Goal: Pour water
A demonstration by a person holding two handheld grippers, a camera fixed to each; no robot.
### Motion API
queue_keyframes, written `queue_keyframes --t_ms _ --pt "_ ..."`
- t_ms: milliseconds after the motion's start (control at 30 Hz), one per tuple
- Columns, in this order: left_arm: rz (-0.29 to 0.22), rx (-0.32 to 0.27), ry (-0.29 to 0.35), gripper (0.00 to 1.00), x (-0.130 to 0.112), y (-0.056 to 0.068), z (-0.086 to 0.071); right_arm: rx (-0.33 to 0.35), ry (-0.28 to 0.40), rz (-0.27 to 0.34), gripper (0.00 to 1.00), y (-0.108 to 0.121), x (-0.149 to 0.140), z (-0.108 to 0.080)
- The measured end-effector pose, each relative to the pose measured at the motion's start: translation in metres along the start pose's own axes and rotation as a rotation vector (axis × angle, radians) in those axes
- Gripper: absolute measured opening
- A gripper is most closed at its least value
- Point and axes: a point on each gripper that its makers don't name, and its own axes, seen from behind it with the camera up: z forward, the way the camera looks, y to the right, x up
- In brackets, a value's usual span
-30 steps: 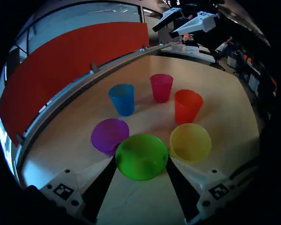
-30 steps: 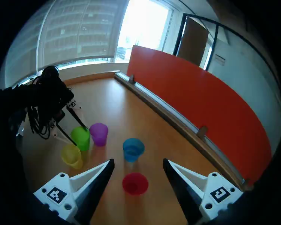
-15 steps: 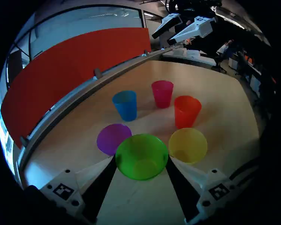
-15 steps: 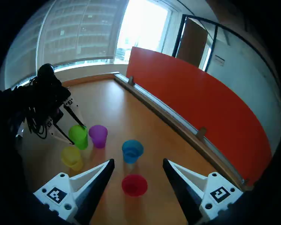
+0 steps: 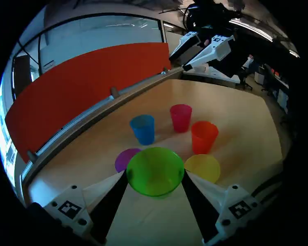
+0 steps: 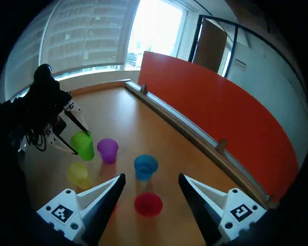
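left gripper view: left gripper (image 5: 154, 173) grips green cup (image 5: 155, 180), lower centre; carry level, tip slowly; right gripper (image 6: 151, 176) spread, empty.

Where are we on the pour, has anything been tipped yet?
Done: the left gripper is shut on the green cup, which appears held clear of the table. In hand: that cup, near upright, no stream visible. Left: tipping it into one of the standing cups, perhaps the blue cup. The right gripper is open and holds nothing.
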Motion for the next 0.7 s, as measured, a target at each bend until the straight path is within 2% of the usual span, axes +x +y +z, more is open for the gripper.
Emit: queue_keyframes --t_ms 367,700 --pt "-0.026 0.029 0.068 0.89 0.022 -0.003 -0.018 0.014 -0.023 0.002 1.0 -0.002 -0.006 0.019" --pt "-0.057 0.062 0.156 0.89 0.046 -0.011 -0.036 0.02 -0.036 0.007 1.0 -0.002 -0.01 0.035"
